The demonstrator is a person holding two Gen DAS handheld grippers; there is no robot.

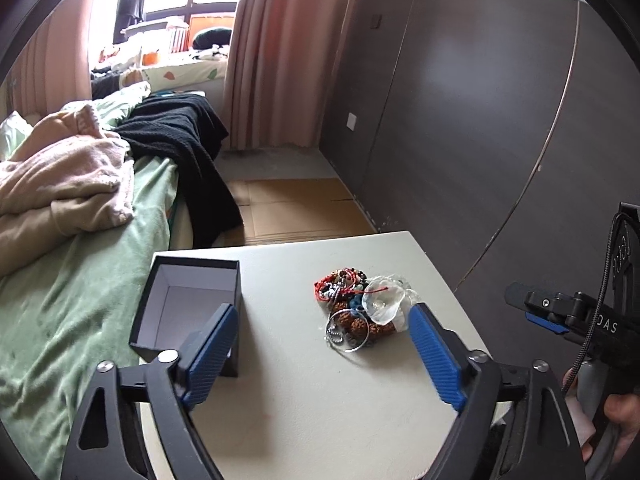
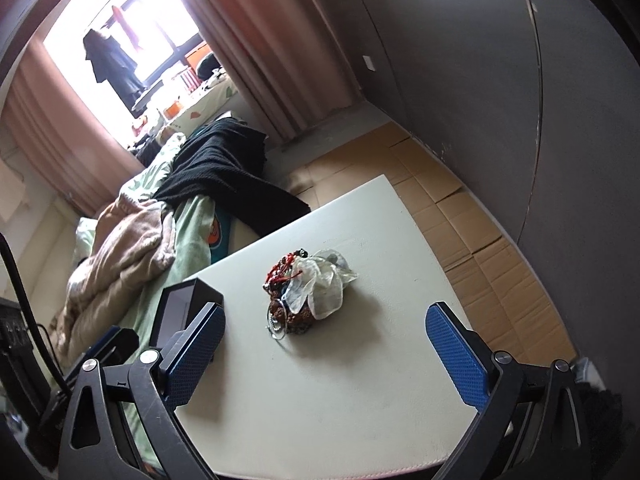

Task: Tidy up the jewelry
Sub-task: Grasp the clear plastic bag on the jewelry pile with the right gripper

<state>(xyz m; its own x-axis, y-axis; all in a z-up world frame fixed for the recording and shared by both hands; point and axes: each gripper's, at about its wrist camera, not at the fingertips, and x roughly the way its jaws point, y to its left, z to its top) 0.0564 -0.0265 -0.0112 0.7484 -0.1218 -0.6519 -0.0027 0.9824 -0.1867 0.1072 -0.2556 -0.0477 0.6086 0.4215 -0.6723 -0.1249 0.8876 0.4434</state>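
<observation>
Two hand-held grippers with blue ribbed pads hover above a small white table (image 1: 304, 400) that stands beside a bed. The left gripper (image 1: 320, 320) has its jaws spread apart with nothing between them; bare tabletop shows in the gap. The right gripper (image 2: 326, 320) is likewise released, its jaws wide and holding nothing, and its view is tilted so the table slants across the picture.

Near the middle of the table lies the jewelry pile (image 1: 352, 308), a tangled heap of red cord, dark and brown beads, a blue bead, and thin silver rings and chain at its near edge. A crumpled clear plastic bag (image 1: 382, 300) rests on the right side of the pile, touching it. In the left wrist view the tip of the left gripper's right finger (image 1: 434, 356) sits just beside the bag; whether it touches cannot be told.

An open black box (image 1: 188, 300) with a pale lining stands at the table's left edge, well apart from the pile and empty as far as can be seen. Part of it is hidden behind the left finger.

Beside the table, the bed carries a green sheet (image 1: 84, 320), a beige blanket (image 1: 60, 184) and a black knitted throw (image 1: 180, 140). Pink curtains (image 1: 280, 52) frame a bright window, and flattened cardboard (image 2: 472, 240) covers the floor by a dark panelled wall.
</observation>
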